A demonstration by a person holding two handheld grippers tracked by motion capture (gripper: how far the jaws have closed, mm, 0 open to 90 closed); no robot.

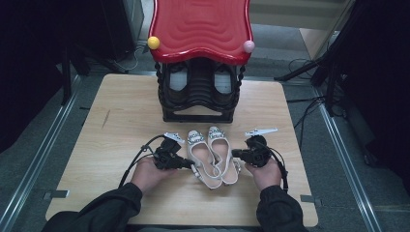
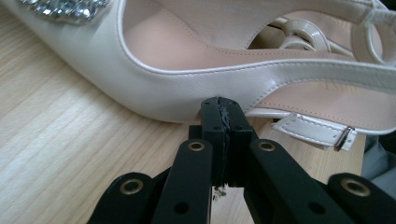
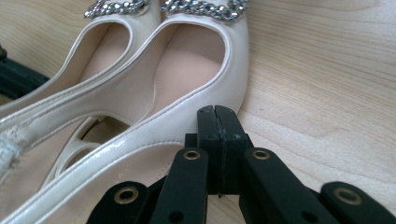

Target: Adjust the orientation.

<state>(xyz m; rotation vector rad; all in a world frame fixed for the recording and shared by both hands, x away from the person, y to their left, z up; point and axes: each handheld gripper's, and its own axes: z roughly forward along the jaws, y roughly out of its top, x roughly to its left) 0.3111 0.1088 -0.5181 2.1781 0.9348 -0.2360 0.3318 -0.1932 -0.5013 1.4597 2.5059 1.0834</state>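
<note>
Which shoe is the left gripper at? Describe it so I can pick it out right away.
Start at the red-topped black shoe rack at the table's far edge; a pair of cream slingback shoes lies in front of it. The left gripper, jaws shut, is at the outer side of the left shoe, the one with a buckled strap beside those jaws.

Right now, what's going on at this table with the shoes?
A person sits at a wooden table with a tool in each hand. A pair of cream slingback shoes with jewelled toes lies side by side between them. The left tool and the right tool are both shut, each with its tip against the outer side of the nearer shoe, gripping nothing. Behind stands a black shoe rack with a red top, another pair inside it.
</note>
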